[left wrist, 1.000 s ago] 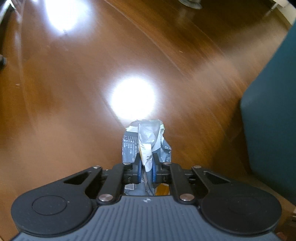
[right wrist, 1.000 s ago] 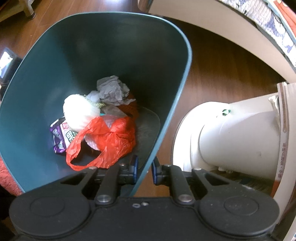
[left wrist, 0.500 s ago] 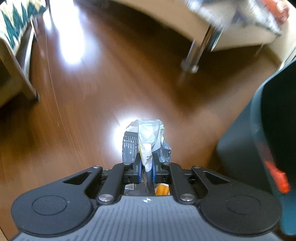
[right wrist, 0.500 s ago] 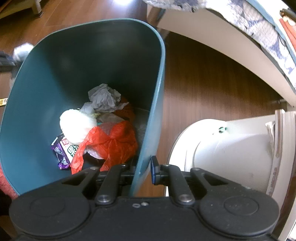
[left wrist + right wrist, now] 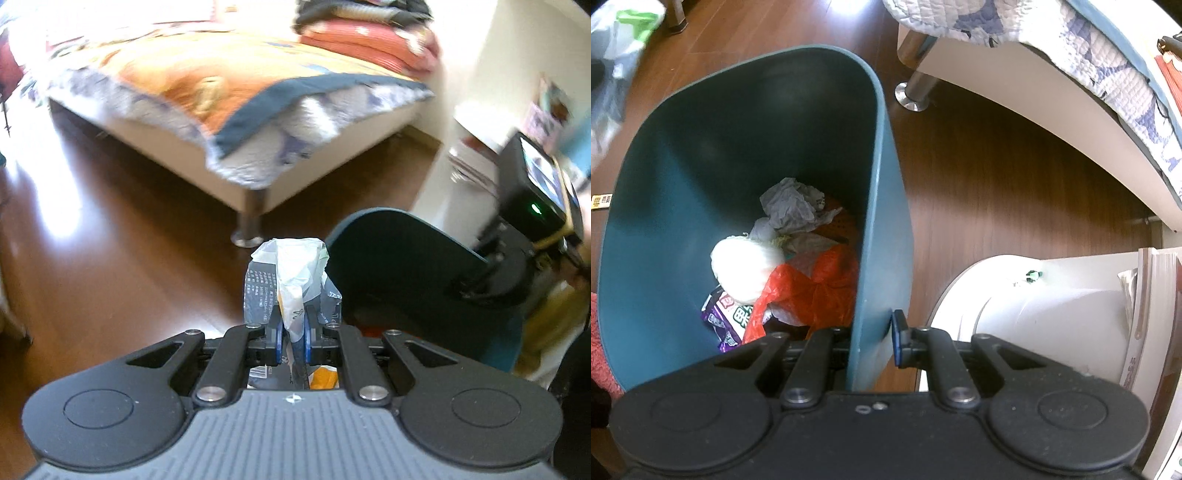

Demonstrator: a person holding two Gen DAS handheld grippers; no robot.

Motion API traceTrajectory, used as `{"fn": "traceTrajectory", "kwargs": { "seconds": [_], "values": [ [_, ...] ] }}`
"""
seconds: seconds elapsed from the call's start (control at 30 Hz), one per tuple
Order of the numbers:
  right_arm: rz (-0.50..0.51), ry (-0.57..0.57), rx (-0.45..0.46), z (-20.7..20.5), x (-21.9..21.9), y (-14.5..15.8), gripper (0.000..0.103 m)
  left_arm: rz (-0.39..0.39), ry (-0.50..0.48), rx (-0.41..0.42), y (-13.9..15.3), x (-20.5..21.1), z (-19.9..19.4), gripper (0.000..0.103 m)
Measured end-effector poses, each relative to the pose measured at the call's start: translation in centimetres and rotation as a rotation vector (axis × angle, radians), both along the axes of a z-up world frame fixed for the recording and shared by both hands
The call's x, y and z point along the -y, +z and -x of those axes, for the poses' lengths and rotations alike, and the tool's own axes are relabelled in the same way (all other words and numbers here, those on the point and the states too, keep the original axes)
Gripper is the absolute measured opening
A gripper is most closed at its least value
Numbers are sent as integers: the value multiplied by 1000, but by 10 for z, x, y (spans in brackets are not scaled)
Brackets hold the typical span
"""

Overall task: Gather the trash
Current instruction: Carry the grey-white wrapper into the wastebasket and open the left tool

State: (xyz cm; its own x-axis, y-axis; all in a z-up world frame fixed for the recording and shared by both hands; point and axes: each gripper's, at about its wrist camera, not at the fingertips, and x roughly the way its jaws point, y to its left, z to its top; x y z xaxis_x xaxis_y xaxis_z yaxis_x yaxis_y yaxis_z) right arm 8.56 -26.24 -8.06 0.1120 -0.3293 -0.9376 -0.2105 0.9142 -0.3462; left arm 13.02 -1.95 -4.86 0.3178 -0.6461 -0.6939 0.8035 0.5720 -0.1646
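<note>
the left claw (image 5: 291,334) pinches a crumpled wrapper (image 5: 288,284) in the air just beside the teal bin (image 5: 882,184); the right claw (image 5: 875,339) clamps the bin's wall. released short of the rim, the wrapper would land on the floor (image 5: 110,266).

Bright daylight | floor (image 5: 92,258) glare – left view motion-blurred | fisheye-bent edges

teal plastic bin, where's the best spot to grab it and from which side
Take the teal plastic bin by its thin upper rim, coming down from above with one finger inside the wall and one outside. The wall is a narrow upright sheet and the mouth is open, so it fits shut jaws. The right claw holds it this way now, on the rim's near side, clear of the trash at the bottom.
</note>
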Motion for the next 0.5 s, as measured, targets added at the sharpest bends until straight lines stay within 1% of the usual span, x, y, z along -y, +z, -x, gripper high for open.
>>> {"fn": "traceTrajectory", "kwargs": {
  "seconds": [0.13, 0.23, 0.27, 0.33, 0.43, 0.5],
  "values": [
    [0, -4, 1, 0, -4, 4, 12, -46, -109, 9, -15, 35, 17, 10],
    [-1, -5, 2, 0, -4, 7, 13, -89, -165, 17, -30, 53, 31, 10],
    [-3, -5, 3, 0, -4, 7, 13, -102, -175, 10, -35, 59, 31, 10],
    [-9, -5, 4, -1, -5, 8, 13, -123, -212, -29, -46, 73, 31, 10],
    [-17, -6, 7, 0, -5, 8, 14, -142, -238, -51, -61, 93, 34, 10],
    [-19, -5, 9, 0, -5, 9, 14, -144, -233, -98, -69, 104, 30, 10]
  ]
}}
